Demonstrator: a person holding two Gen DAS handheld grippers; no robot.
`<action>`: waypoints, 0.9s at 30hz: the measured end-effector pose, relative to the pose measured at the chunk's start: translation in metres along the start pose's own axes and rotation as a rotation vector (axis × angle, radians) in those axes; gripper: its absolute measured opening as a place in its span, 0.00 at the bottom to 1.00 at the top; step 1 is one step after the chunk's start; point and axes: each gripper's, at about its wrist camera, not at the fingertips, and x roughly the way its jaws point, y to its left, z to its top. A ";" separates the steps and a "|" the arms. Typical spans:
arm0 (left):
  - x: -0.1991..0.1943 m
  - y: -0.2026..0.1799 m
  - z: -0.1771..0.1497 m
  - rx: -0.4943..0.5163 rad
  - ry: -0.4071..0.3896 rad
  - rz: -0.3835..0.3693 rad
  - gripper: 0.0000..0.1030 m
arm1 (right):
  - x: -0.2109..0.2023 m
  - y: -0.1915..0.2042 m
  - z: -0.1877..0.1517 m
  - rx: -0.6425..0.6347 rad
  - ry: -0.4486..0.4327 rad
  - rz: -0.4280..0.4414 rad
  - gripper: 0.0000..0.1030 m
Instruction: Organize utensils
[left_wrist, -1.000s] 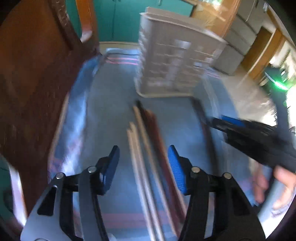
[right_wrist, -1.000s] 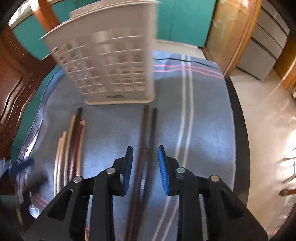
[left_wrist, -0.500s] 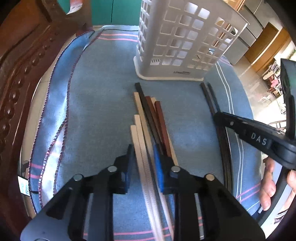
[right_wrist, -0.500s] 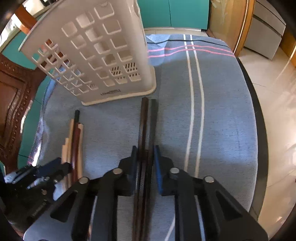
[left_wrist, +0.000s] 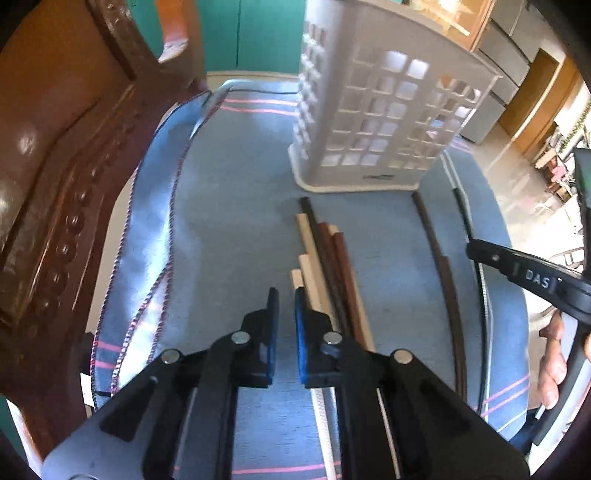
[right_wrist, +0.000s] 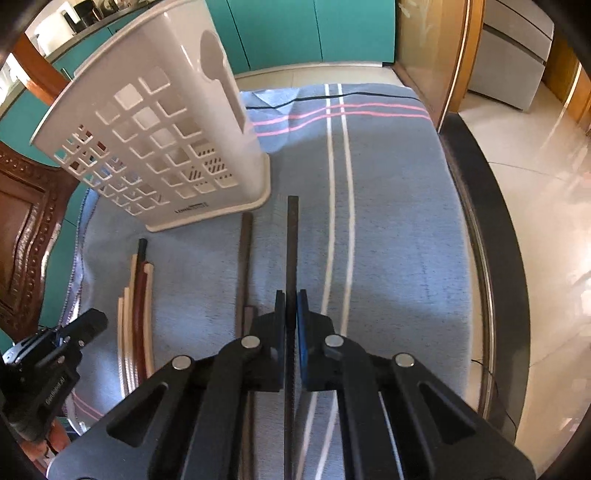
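1. Right now your right gripper (right_wrist: 291, 295) is clamped on one dark chopstick (right_wrist: 291, 240). Its jaws are pressed on the stick from both sides, at the lower middle of the right wrist view.
2. This stick runs straight forward out of the jaws. Its long axis follows the fingers, and its far end points to the upper middle of the frame, just right of the foot of the white basket (right_wrist: 166, 147).
3. The basket stands on the blue cloth (right_wrist: 399, 221), up and left of the held stick. Its open top is at the upper left of the frame, so I judge you must carry the stick up and left and turn it upright before it can drop in.
4. The second dark chopstick (right_wrist: 245, 258) lies flat on the cloth just left of the held one, nearly parallel, its far end close to the basket foot. Your right hand is the nearer one for it.
5. Your left gripper (left_wrist: 285, 295) has its jaws almost together, with only a thin gap where the cloth shows. I cannot tell if it pinches anything.
6. The bundle of pale and brown chopsticks (left_wrist: 332, 266) lies just right of the left gripper's tips in the left wrist view. Its long axis runs from the lower middle up toward the basket, so this bundle belongs to your left hand.
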 end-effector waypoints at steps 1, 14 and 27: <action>0.001 0.002 -0.002 -0.006 0.005 0.008 0.17 | 0.001 -0.001 0.000 -0.003 -0.004 -0.013 0.09; 0.005 -0.004 -0.007 0.065 0.019 0.090 0.26 | 0.018 0.000 0.002 -0.035 -0.011 -0.075 0.16; 0.005 0.001 -0.012 0.077 0.024 0.118 0.26 | 0.024 0.008 -0.001 -0.059 -0.016 -0.105 0.16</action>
